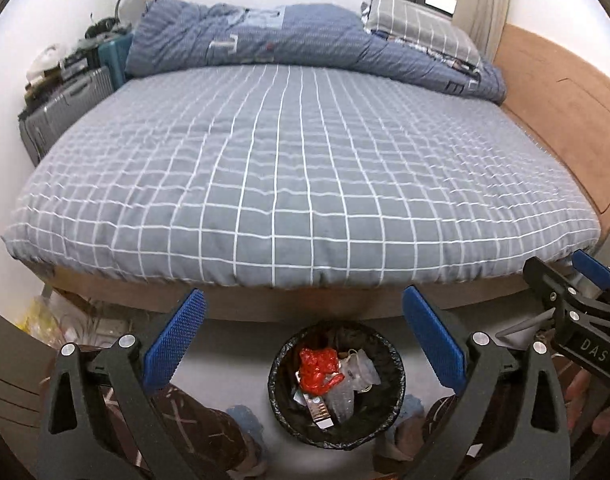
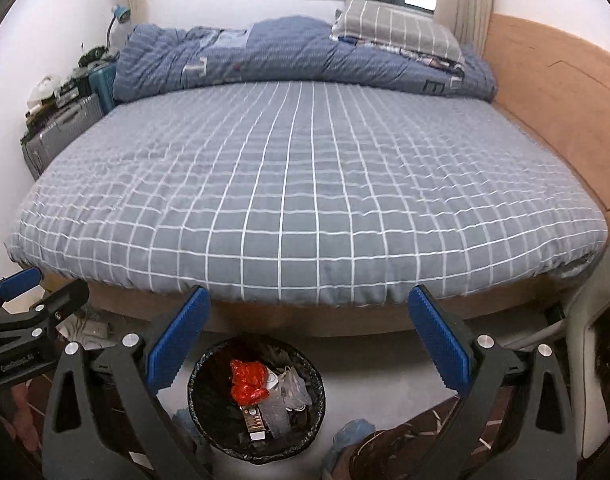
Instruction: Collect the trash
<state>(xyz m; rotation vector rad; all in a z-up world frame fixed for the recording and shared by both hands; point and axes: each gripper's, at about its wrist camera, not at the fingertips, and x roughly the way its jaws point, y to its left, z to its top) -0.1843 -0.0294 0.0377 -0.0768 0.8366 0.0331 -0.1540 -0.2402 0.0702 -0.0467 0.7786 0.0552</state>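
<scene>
Both the left tongs and right tongs hang released and empty above the lined bin at the bed's foot, where red wrapper and other trash lie collected

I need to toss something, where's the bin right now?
In both wrist views the bin sits on the floor below the bed's near edge, by the person's feet.
</scene>
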